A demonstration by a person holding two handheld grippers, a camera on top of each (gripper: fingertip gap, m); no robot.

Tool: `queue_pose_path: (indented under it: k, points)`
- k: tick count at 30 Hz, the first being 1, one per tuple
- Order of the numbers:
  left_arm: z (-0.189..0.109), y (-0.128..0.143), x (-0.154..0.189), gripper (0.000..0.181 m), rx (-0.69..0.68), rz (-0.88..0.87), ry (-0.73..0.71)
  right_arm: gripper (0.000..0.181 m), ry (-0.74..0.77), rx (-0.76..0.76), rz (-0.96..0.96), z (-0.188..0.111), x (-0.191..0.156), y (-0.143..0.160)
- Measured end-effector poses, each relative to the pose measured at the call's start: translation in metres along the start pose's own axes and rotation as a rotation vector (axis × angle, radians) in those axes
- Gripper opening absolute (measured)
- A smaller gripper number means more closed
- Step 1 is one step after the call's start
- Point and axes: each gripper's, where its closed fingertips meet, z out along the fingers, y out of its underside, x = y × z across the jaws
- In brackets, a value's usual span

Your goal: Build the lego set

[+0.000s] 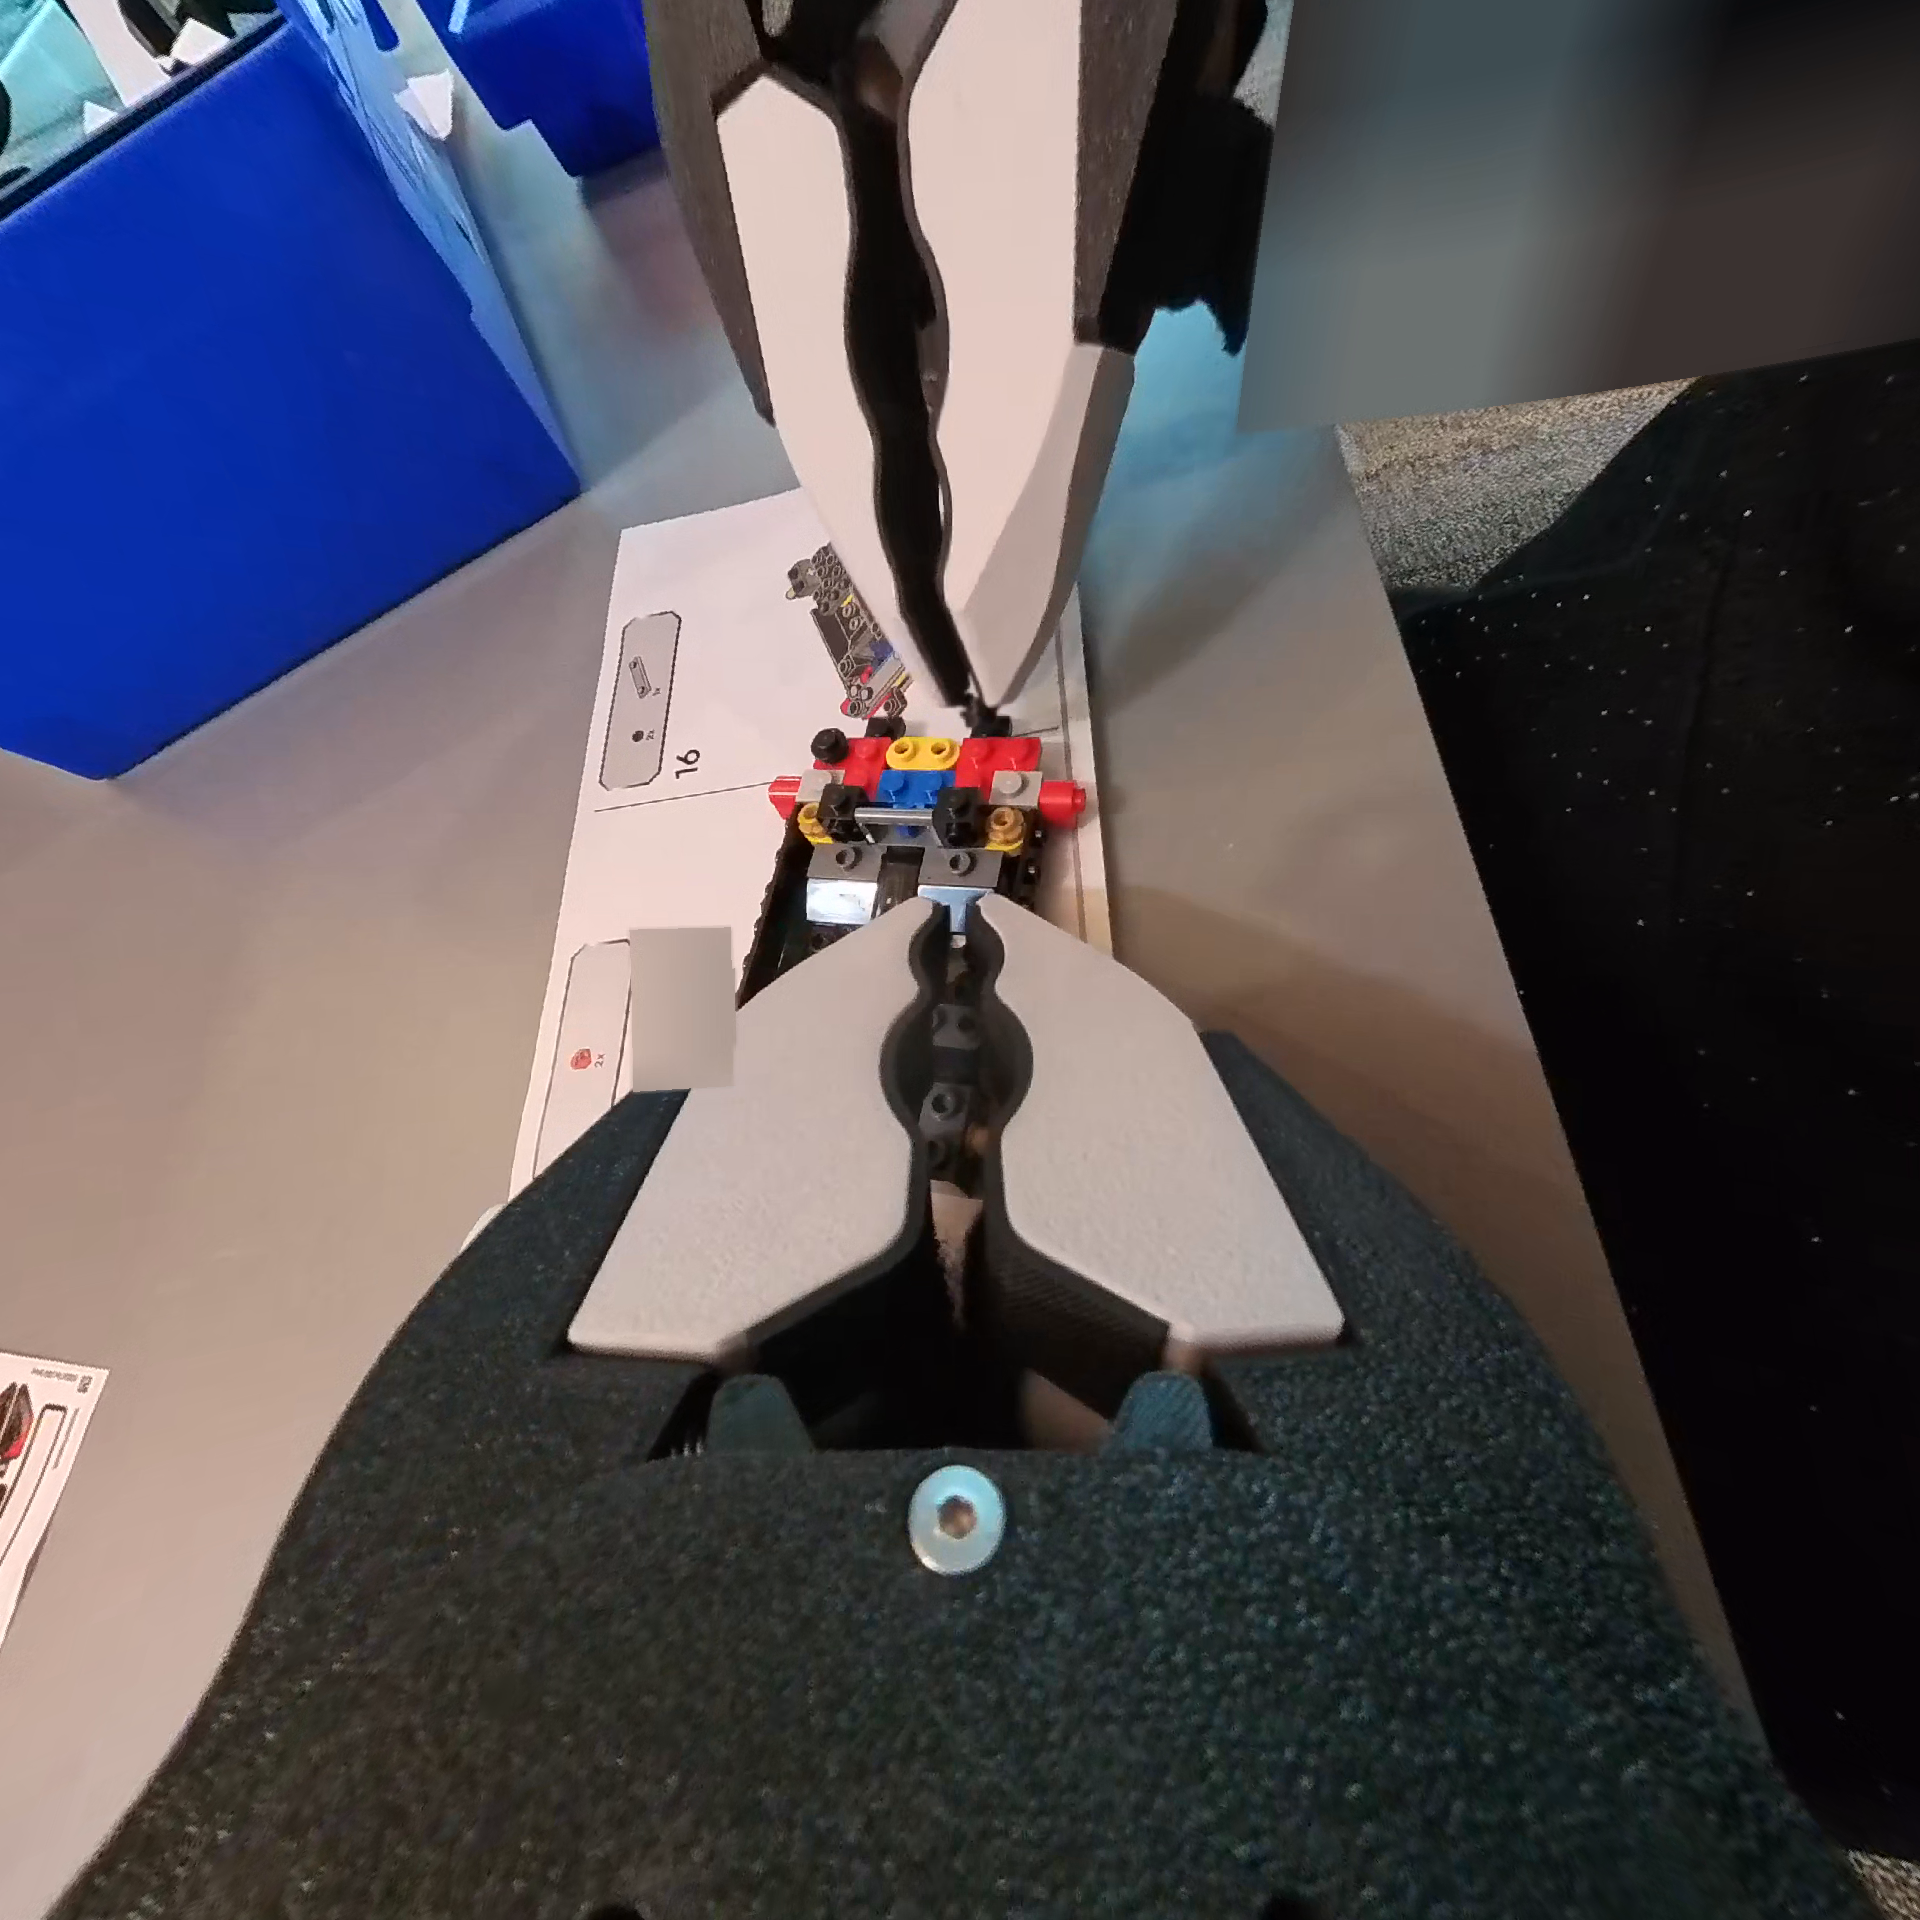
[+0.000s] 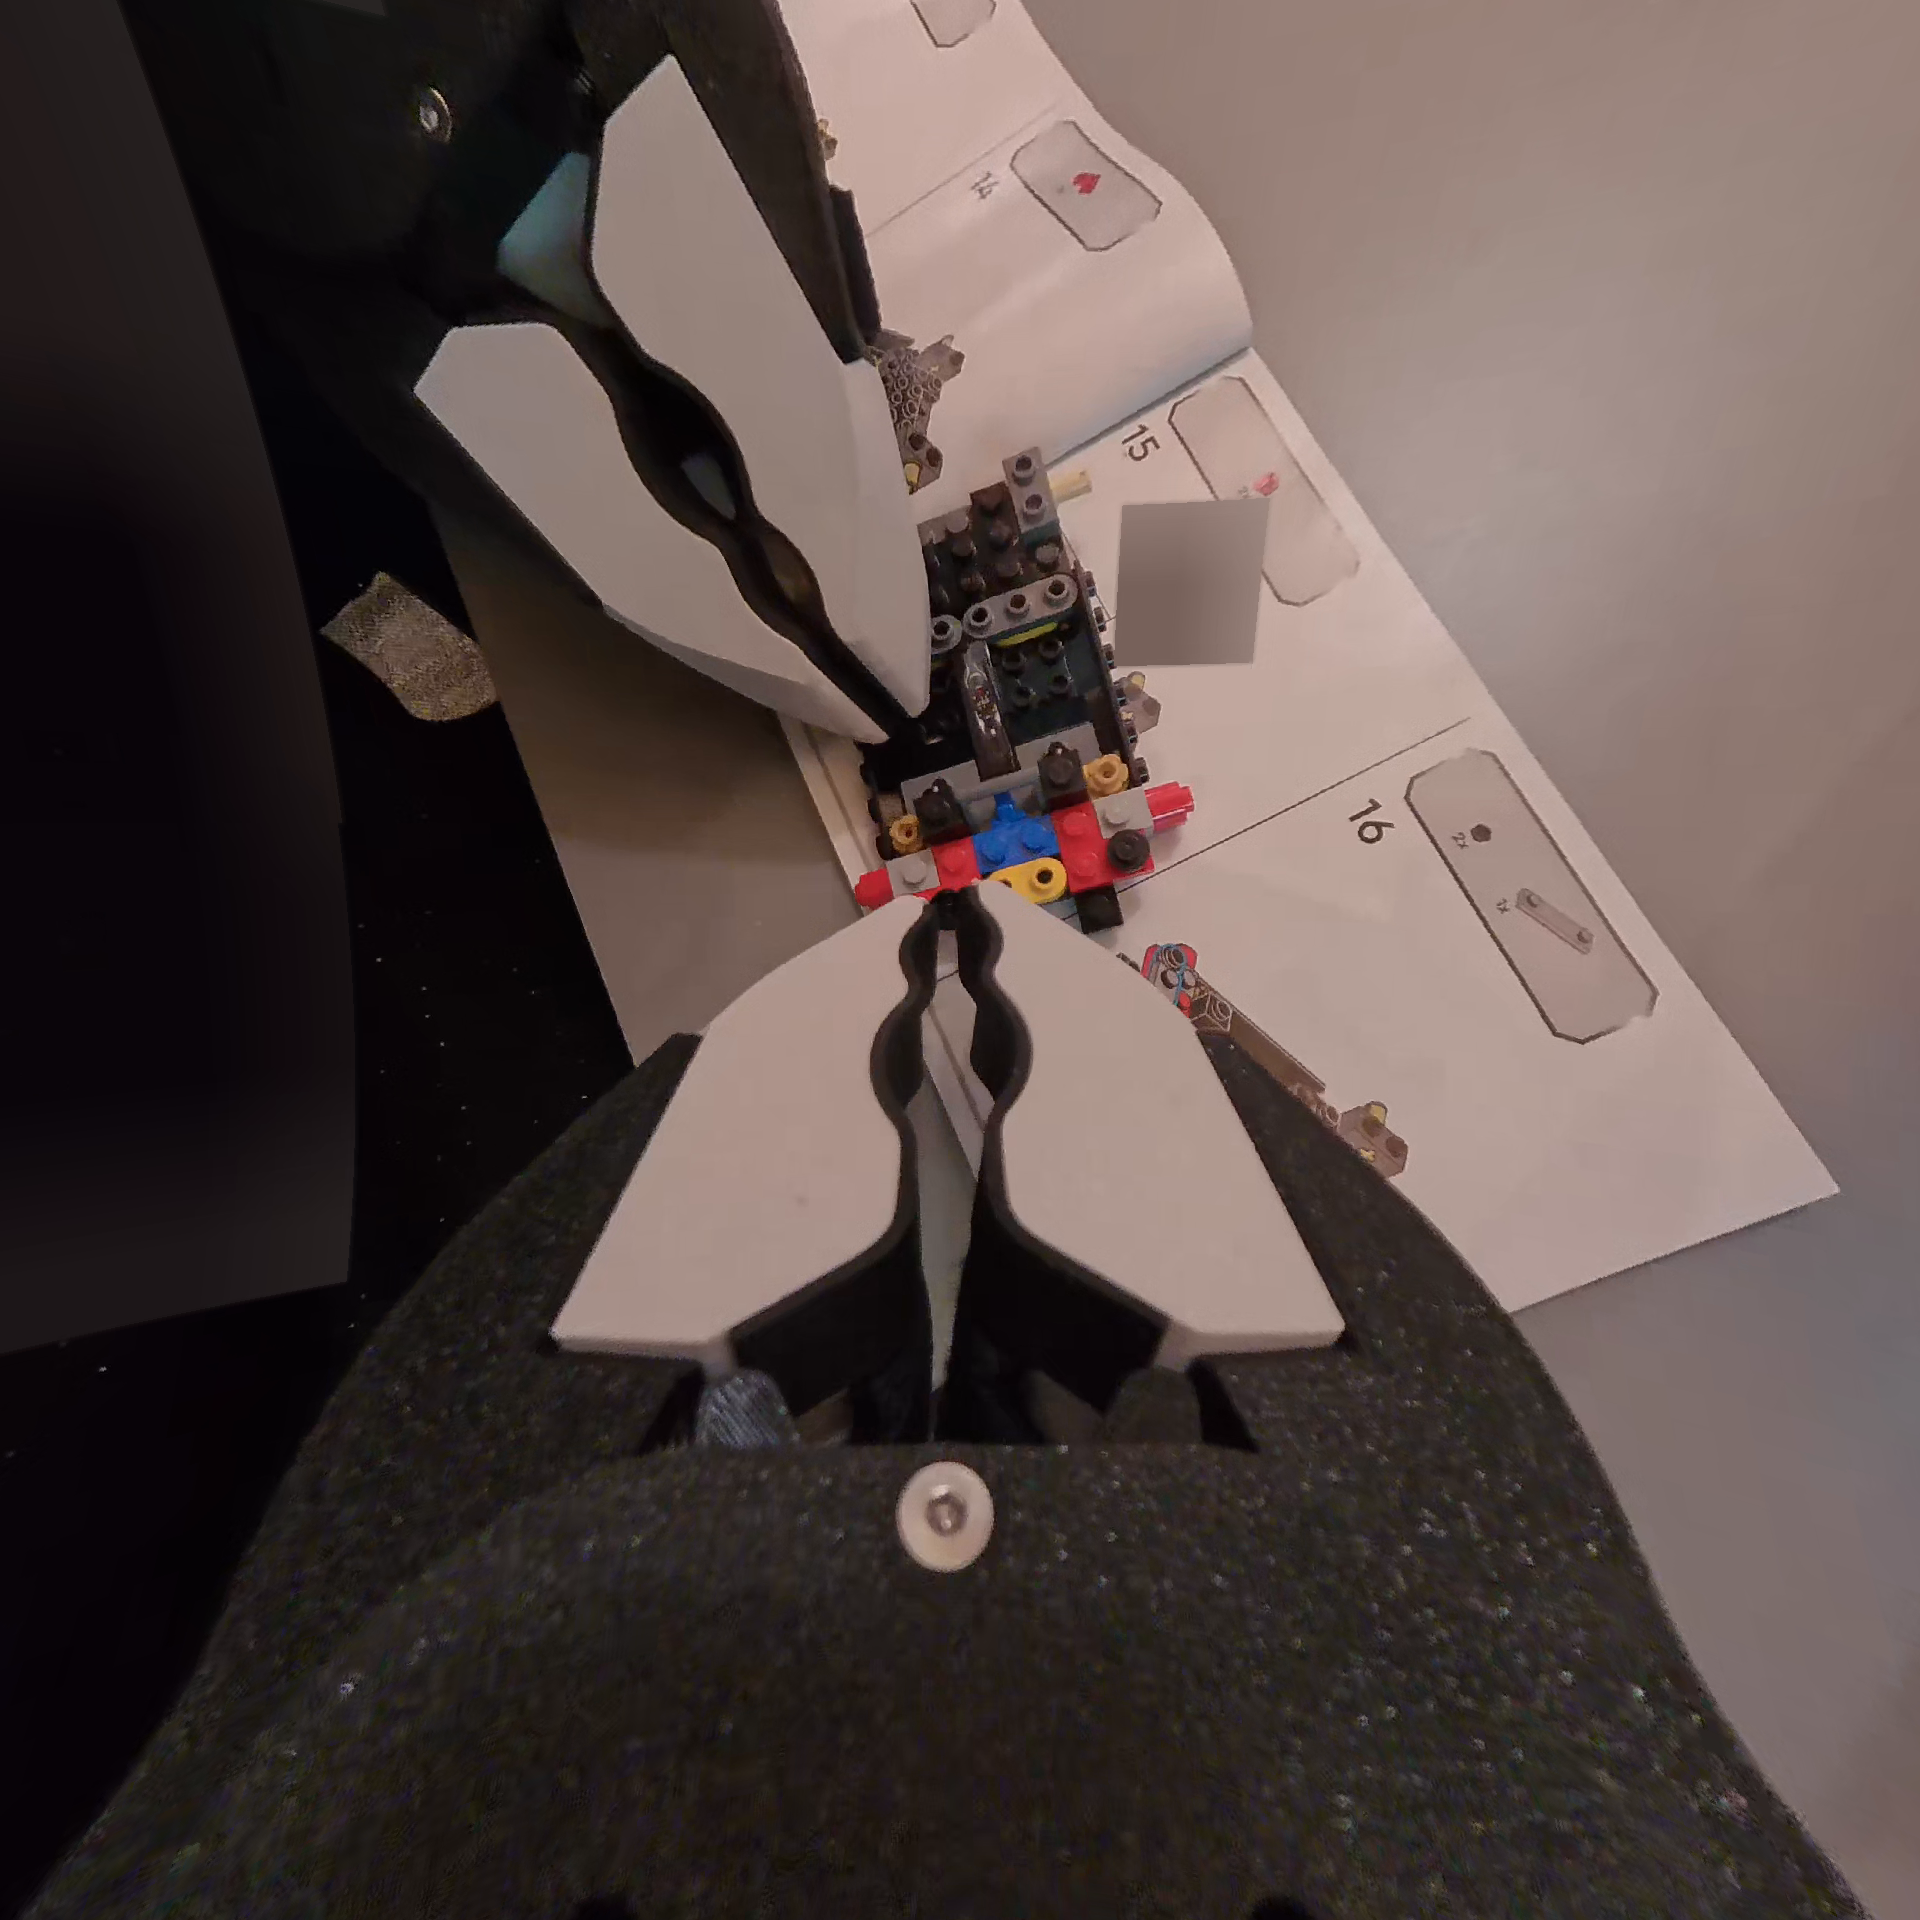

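A partly built lego model with a black body and a red, blue and yellow end lies on the open instruction booklet. My left gripper is shut on the model's black body from the near end. In the right wrist view it comes in from the upper left onto the model. My right gripper is shut on a small black piece and holds it against the model's red end. In the left wrist view it reaches down from above.
A blue bin stands at the left on the grey table. A sticker sheet lies at the lower left. The table edge and a person's dark clothing are at the right. The booklet spreads right of the model.
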Motion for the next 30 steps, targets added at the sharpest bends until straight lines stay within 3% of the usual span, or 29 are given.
queue_pose_path:
  k: [30]
  points:
    - [0.002,0.0018,-0.001,0.0,-0.014,-0.003,-0.009,0.004,0.105,-0.19,-0.142,0.0057,0.0013,0.003]
